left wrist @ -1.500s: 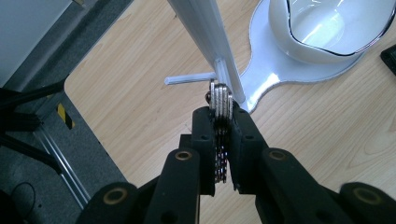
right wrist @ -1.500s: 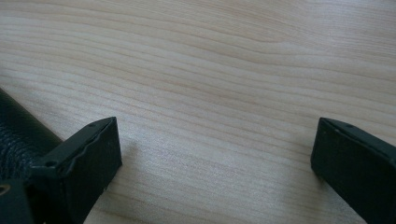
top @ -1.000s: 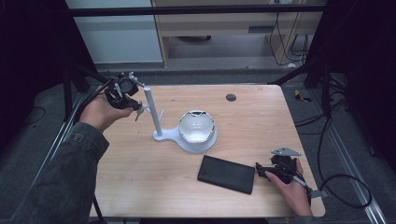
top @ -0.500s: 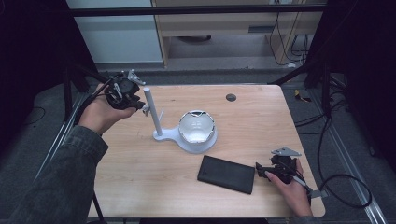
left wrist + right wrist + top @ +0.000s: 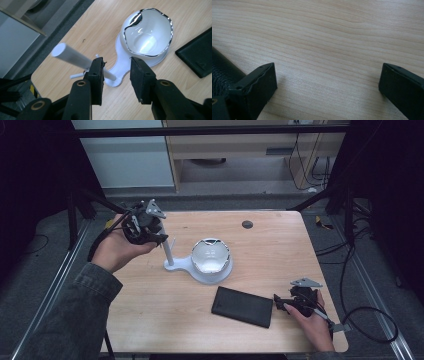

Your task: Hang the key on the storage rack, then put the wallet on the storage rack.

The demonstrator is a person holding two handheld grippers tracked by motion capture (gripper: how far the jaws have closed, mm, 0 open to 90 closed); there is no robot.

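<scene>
Your left gripper (image 5: 116, 75) has just been opening its jaws; nothing sits between them. The upright white post (image 5: 82, 60) lies just beyond its left jaw. Your right gripper (image 5: 327, 85) rests with jaws apart beside the black case (image 5: 243, 306).

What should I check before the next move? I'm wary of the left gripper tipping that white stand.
1. Left gripper free of the white post: ok, its jaws have just been opening, nothing between them.
2. White stand flat on the table: ok.
3. Shiny bowl seated on the stand's base: ok.
4. Right gripper open, nothing between its jaws: ok.
5. Black case lying flat beside the right gripper: ok.
6. Small peg near the post's foot intact: cannot tell.
</scene>
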